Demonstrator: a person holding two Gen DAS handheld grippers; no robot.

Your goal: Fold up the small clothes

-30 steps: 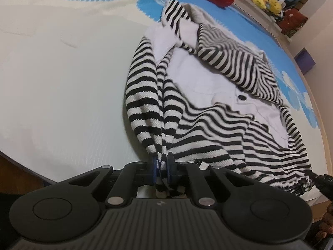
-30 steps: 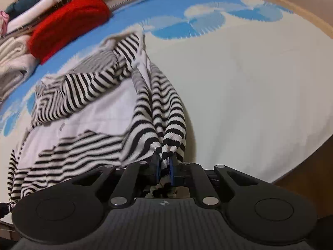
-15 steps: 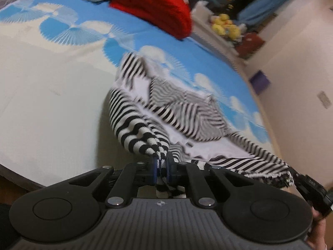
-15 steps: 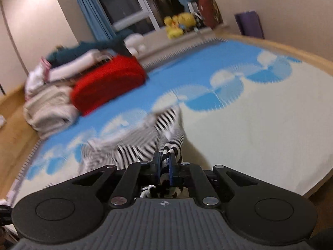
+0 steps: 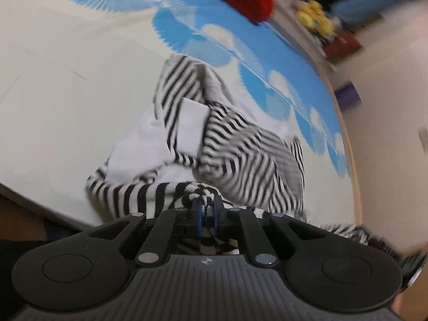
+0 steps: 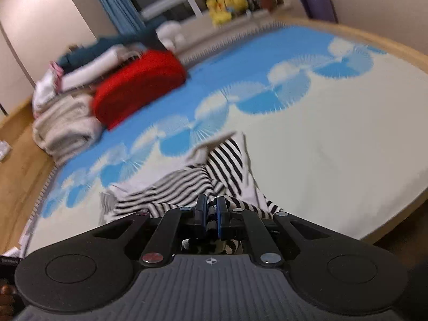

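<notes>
A small black-and-white striped garment with white panels (image 5: 214, 144) lies on the cream and blue mat. My left gripper (image 5: 206, 208) is shut on its striped knit hem and holds it lifted over the garment's body. My right gripper (image 6: 211, 208) is shut on the other end of the same hem, with the striped cloth (image 6: 203, 179) bunched just beyond the fingers. Both views are motion-blurred.
A red folded item (image 6: 139, 85) and a pile of folded clothes (image 6: 67, 125) sit at the mat's far side. Yellow plush toys (image 6: 227, 5) stand on a low shelf by the window. The mat's near edge (image 5: 40, 206) and wooden floor lie close below me.
Both grippers have lifted the hem and carried it forward over the garment toward its far end. The lower striped part now folds over the white middle.
</notes>
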